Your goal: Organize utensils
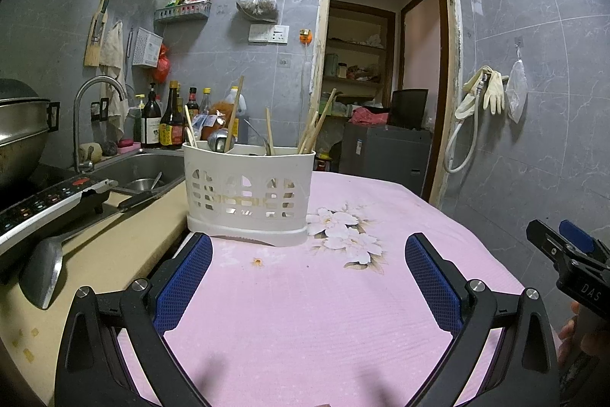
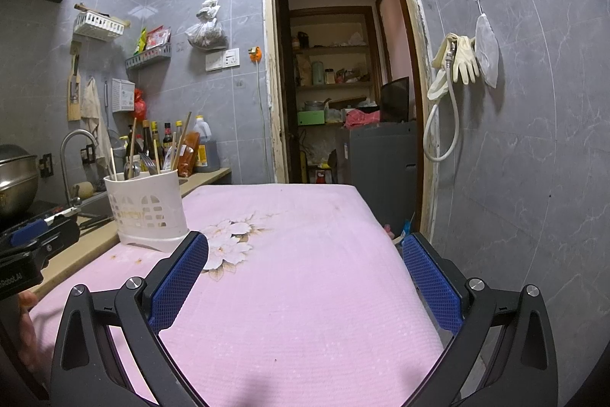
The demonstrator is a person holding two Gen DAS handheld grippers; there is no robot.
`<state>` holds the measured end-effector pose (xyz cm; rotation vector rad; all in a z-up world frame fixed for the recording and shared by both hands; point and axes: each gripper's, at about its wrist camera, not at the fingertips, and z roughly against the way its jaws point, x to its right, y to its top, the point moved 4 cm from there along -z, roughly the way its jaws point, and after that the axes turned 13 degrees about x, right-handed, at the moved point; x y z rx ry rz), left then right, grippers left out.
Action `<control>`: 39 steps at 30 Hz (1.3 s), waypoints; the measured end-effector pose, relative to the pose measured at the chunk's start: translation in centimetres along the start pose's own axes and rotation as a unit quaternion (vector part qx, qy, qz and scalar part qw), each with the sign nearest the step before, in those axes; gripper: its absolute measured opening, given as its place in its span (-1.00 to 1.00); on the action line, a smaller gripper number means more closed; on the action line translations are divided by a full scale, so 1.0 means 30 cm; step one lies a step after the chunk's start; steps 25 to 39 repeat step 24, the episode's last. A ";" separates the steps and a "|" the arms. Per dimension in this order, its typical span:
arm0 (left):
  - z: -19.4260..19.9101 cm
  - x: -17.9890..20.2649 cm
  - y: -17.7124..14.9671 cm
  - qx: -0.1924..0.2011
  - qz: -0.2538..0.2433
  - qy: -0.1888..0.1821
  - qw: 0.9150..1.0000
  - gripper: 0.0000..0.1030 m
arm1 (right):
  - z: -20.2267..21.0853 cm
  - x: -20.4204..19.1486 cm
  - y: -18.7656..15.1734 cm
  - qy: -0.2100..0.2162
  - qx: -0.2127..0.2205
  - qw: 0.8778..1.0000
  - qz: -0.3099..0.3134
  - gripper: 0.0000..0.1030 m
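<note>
A white slotted utensil holder [image 1: 248, 191] stands at the left edge of the pink flowered cloth [image 1: 305, 311]. It holds wooden chopsticks [image 1: 318, 124], a metal spoon [image 1: 218, 140] and other utensils. My left gripper [image 1: 308, 250] is open and empty, just in front of the holder. In the right wrist view the holder [image 2: 146, 210] is at the left and my right gripper [image 2: 305, 250] is open and empty over the cloth [image 2: 305, 292]. The right gripper's fingers [image 1: 564, 246] show at the right edge of the left wrist view.
A metal spatula [image 1: 42, 269] lies on the beige counter [image 1: 114, 254] to the left. Beyond it are an induction cooker [image 1: 45, 205], a pot [image 1: 19, 136], a sink [image 1: 141, 174] with a tap, and sauce bottles [image 1: 171, 121]. A doorway [image 1: 381, 63] is behind.
</note>
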<state>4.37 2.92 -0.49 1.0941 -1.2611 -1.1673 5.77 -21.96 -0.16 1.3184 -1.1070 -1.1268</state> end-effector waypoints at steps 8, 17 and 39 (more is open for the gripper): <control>0.009 0.001 -0.007 -0.001 -0.003 -0.009 1.000 0.93 | 0.009 -0.006 -0.010 0.000 0.000 1.000 -0.001 1.00; 0.010 0.003 -0.002 0.005 -0.009 -0.006 1.000 0.93 | 0.010 -0.009 -0.013 0.000 -0.001 1.000 -0.001 1.00; 0.006 0.006 0.002 0.007 -0.012 -0.006 1.000 0.93 | 0.012 -0.010 -0.013 0.000 -0.001 1.000 -0.002 1.00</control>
